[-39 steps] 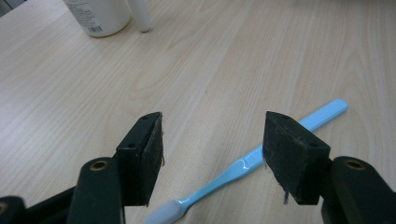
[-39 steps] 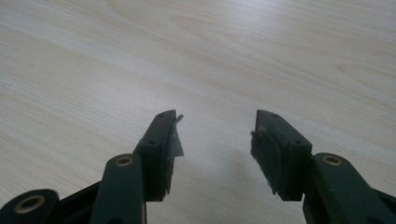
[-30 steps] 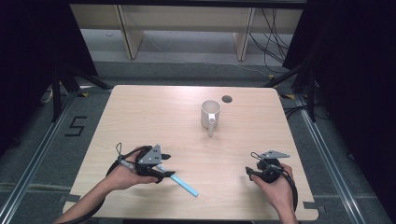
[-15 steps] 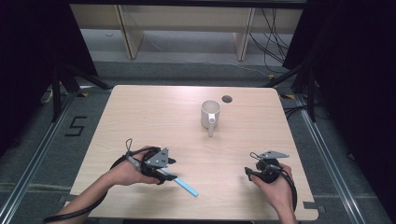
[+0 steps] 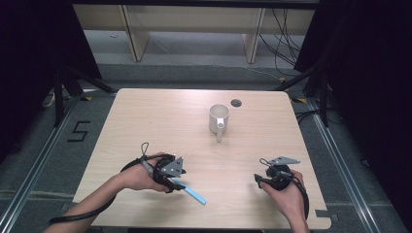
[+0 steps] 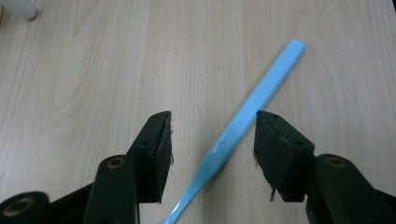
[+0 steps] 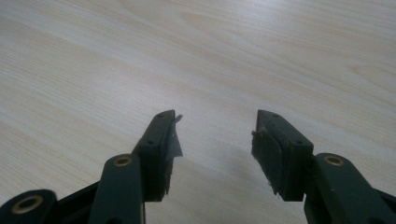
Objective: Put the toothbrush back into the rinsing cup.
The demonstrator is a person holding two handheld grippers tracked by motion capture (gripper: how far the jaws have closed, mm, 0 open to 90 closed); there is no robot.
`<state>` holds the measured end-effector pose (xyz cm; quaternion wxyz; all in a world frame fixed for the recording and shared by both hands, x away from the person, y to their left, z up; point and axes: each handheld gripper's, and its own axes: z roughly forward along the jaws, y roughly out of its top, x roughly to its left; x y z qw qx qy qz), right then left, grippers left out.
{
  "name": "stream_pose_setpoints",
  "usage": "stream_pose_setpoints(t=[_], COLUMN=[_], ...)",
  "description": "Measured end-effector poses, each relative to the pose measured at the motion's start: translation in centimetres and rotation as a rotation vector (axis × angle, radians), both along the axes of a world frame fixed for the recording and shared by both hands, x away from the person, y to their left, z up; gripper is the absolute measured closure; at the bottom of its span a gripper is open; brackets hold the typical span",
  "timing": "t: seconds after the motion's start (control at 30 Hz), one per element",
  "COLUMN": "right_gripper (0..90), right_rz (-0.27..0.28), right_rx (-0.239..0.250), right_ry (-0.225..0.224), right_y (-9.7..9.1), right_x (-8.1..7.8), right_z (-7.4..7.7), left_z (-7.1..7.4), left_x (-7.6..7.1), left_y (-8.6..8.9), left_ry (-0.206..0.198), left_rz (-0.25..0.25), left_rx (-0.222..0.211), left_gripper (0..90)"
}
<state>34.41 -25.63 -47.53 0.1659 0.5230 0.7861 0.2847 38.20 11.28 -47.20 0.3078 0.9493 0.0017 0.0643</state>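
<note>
toothbrush (image 6: 243,116) lies flat on the table (image 5: 145,116) between the left gripper (image 6: 212,140)'s jaws, which have just been closing, pads not touching it. right gripper (image 7: 215,140) gapes, holding nothing. white mug (image 5: 218,119) stands well apart; floor marking reads "5".
</note>
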Motion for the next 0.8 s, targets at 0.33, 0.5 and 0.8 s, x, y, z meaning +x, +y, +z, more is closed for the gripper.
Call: stream_pose_setpoints(t=[0.33,0.5,0.8], right_gripper=[49.4,49.2,49.0], right_rz=[0.005,0.007,0.01], right_rx=[0.0,-0.006,0.0], right_ry=[-0.003,-0.003,0.0], right_y=[0.1,0.2,0.3], right_x=[0.1,0.1,0.0], right_z=[0.3,0.4,0.5], left_z=[0.0,0.2,0.0], left_x=[-0.1,0.1,0.2], left_y=[-0.6,-0.9,-1.5], left_ry=[-0.005,-0.012,-0.005], left_rz=[-0.035,-0.058,-0.095], left_rx=[0.031,0.062,0.099], left_gripper=[47.5,47.9,49.8])
